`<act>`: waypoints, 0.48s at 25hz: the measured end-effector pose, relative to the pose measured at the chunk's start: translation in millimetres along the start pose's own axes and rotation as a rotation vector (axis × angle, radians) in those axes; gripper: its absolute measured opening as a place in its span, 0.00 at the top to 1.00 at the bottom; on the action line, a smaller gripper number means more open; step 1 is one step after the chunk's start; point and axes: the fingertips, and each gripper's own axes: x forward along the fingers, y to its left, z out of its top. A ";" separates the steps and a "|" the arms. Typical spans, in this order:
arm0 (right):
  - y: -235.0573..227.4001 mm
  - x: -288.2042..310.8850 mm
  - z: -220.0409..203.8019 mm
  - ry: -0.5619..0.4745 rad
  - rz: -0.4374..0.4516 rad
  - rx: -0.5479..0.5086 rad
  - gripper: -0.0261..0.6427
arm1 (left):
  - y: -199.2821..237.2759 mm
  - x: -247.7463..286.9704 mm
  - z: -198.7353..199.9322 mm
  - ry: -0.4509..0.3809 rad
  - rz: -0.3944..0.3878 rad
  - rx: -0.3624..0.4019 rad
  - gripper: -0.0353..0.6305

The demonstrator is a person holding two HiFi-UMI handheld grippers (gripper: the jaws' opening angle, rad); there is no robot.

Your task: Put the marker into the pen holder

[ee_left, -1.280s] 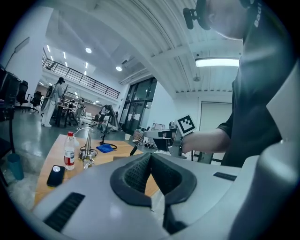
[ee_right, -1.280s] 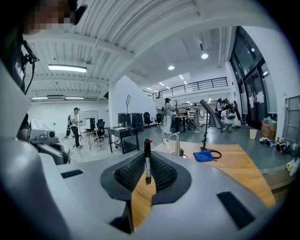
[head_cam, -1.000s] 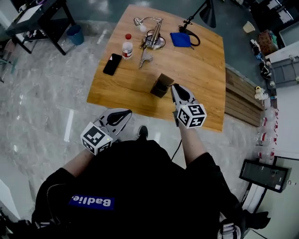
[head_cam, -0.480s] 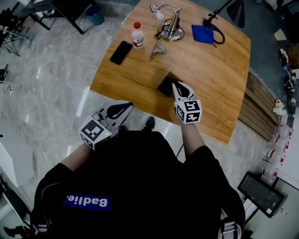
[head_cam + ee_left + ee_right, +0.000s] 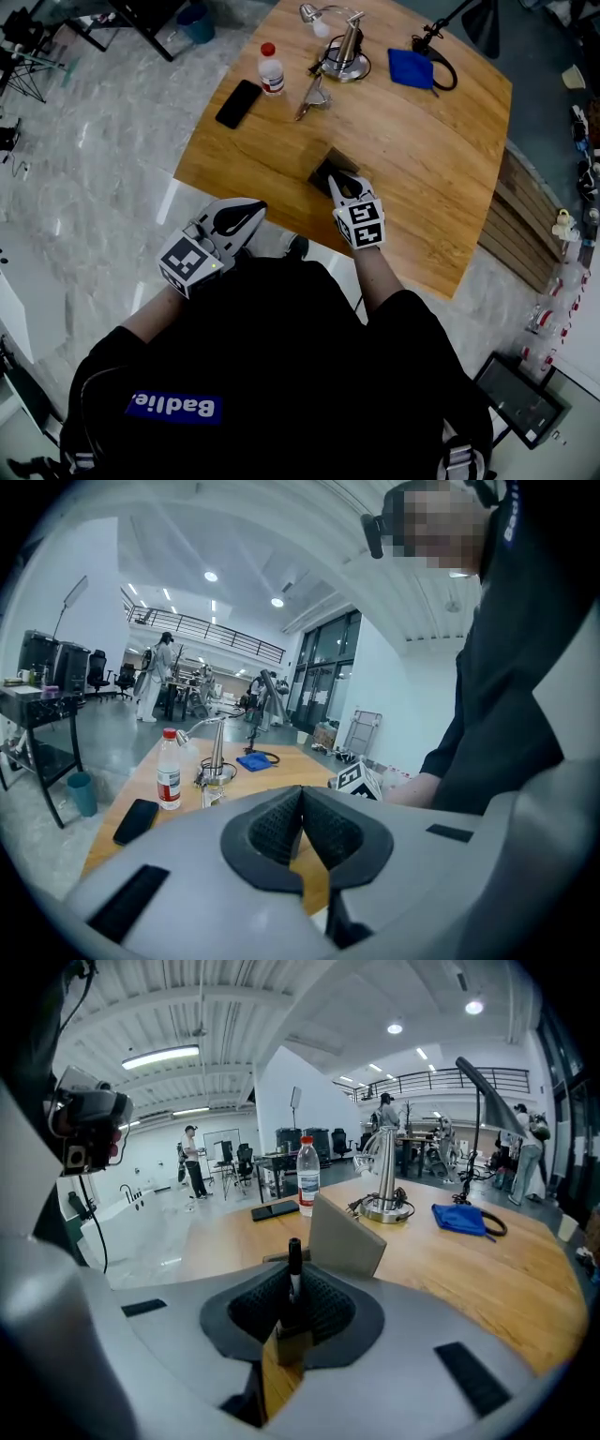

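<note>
My right gripper (image 5: 292, 1309) clamps the marker (image 5: 294, 1262) upright, with the pen holder (image 5: 345, 1229) just beyond it. My left gripper (image 5: 302, 825) has its jaws together, empty. The phone (image 5: 275, 1209) and bottle (image 5: 307, 1177) sit far left.

Black shirt (image 5: 281, 375), grey left gripper (image 5: 255, 210), right gripper (image 5: 336, 180)

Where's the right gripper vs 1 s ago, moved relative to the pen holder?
Yes. The right gripper, shut on the marker, has shifted left: from beside the pen holder's right side to over its near edge.

pen holder (image 5: 325, 169) on table (image 5: 422, 150), near edge | phone (image 5: 238, 103) left of bottle (image 5: 271, 70) | cloth (image 5: 412, 71) right of lamp (image 5: 345, 62)
</note>
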 end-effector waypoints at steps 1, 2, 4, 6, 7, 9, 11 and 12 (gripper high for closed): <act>0.9 0.4 -1.5 0.003 0.006 -0.002 0.90 | -1.5 2.6 -0.1 0.001 -0.004 0.000 0.93; 2.1 0.8 -2.9 0.009 0.013 -0.002 0.90 | -3.1 4.9 0.3 0.001 -0.009 0.001 0.93; 4.4 1.6 -5.5 0.027 0.027 -0.002 0.90 | -5.9 8.1 1.4 -0.002 -0.019 0.005 0.93; 5.3 -0.4 -4.1 0.028 0.029 -0.004 0.90 | -7.4 10.2 2.8 -0.008 -0.027 0.006 0.93; 5.6 -2.8 -1.6 0.021 0.026 -0.008 0.89 | -8.4 10.6 3.1 -0.009 -0.033 0.007 0.93; 7.2 -10.3 4.4 0.007 0.018 -0.017 0.88 | -11.0 9.7 3.6 -0.014 -0.047 0.009 0.93; 10.8 -20.9 11.7 -0.010 0.006 -0.022 0.87 | -14.0 6.4 3.7 -0.024 -0.063 0.010 0.93; 13.3 -27.0 16.3 -0.022 -0.001 -0.024 0.86 | -15.4 4.1 3.3 -0.028 -0.072 0.011 0.93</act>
